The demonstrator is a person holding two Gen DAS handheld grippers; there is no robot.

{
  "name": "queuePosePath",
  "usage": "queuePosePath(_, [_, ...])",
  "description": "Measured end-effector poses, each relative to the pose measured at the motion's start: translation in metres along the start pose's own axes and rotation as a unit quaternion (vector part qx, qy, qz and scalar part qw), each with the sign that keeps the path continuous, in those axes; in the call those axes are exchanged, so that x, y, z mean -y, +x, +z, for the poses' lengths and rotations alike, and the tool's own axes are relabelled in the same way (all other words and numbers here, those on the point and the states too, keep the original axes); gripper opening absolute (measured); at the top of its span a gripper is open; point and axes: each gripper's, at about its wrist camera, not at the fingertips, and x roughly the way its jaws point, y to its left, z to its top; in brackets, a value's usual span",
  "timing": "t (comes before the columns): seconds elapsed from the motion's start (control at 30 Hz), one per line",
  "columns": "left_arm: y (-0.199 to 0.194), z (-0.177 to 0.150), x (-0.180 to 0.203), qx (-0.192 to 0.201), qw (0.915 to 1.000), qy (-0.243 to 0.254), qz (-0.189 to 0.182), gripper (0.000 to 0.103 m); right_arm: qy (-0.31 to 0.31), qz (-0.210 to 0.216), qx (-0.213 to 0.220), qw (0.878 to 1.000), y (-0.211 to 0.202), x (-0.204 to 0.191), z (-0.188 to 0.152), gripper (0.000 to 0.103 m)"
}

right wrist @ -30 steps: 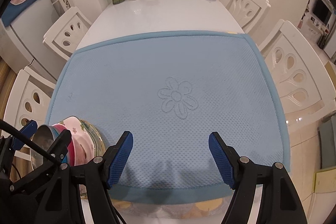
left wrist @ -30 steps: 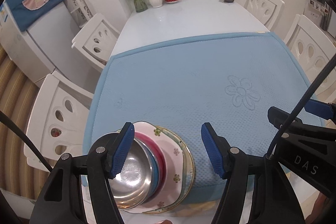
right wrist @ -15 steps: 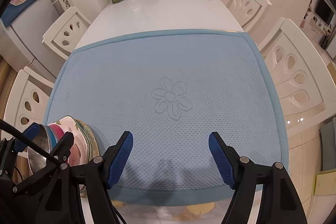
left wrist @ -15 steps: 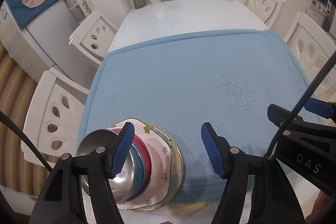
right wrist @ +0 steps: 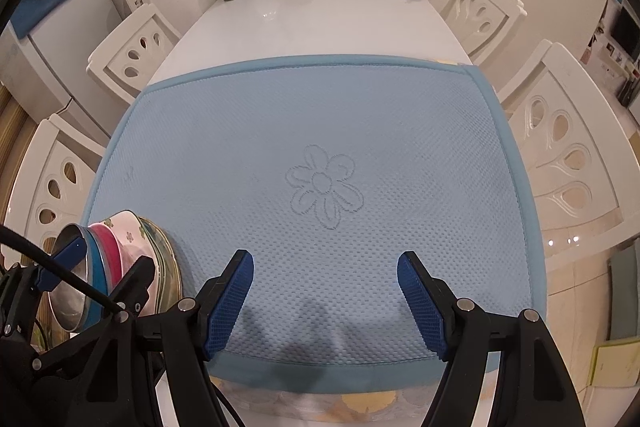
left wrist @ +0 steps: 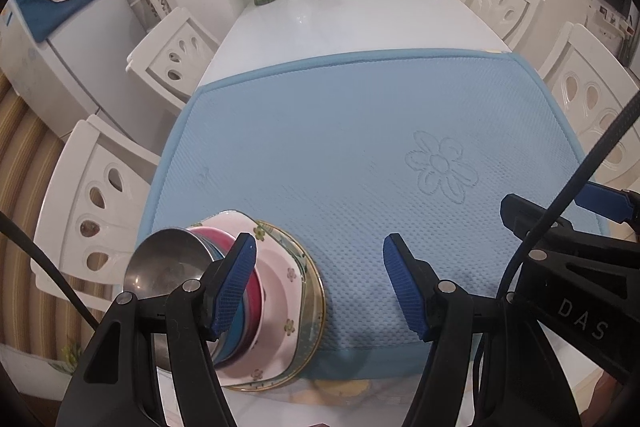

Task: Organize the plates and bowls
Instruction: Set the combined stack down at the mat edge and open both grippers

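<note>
Left gripper [left wrist: 318,277] jaws spread wide, holding nothing; its left blue pad sits in front of the dish stack, contact can't be confirmed. Right gripper [right wrist: 325,301] also wide open and empty, hovering over the near edge of the light blue quilted mat with stitched flower [right wrist: 320,147].

Dish stack sits at the mat's near-left corner, overhanging the edge: shiny stainless steel bowl [left wrist: 164,267] on top, nested in a blue bowl [left wrist: 236,327], then a pink-red bowl [left wrist: 252,291], then a pale pink floral plate [left wrist: 280,291], with a gold-rimmed patterned plate [left wrist: 314,291] at the bottom. From the right wrist view the same stack appears at far left, partly behind the left gripper body.

Readable text: "DAS" in grey letters on the right gripper's black housing [left wrist: 580,315], seen from the left wrist view.

Mat covers the near half of the white glossy desk [right wrist: 320,15].
</note>
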Motion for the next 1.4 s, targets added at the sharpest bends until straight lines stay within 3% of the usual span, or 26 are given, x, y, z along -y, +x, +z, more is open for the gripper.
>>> queuePosePath(1.1, [0.007,-0.005,0.005,-0.014,0.9998,-0.013,-0.003,0.064,-0.014,0.005,-0.009,1.0,0.006,0.007,-0.003,0.072])
queuePosePath(1.4, [0.004,-0.006,0.003,0.016,0.9983,-0.009,0.056,0.064,-0.014,0.005,-0.011,1.0,0.006,0.011,-0.005,0.072])
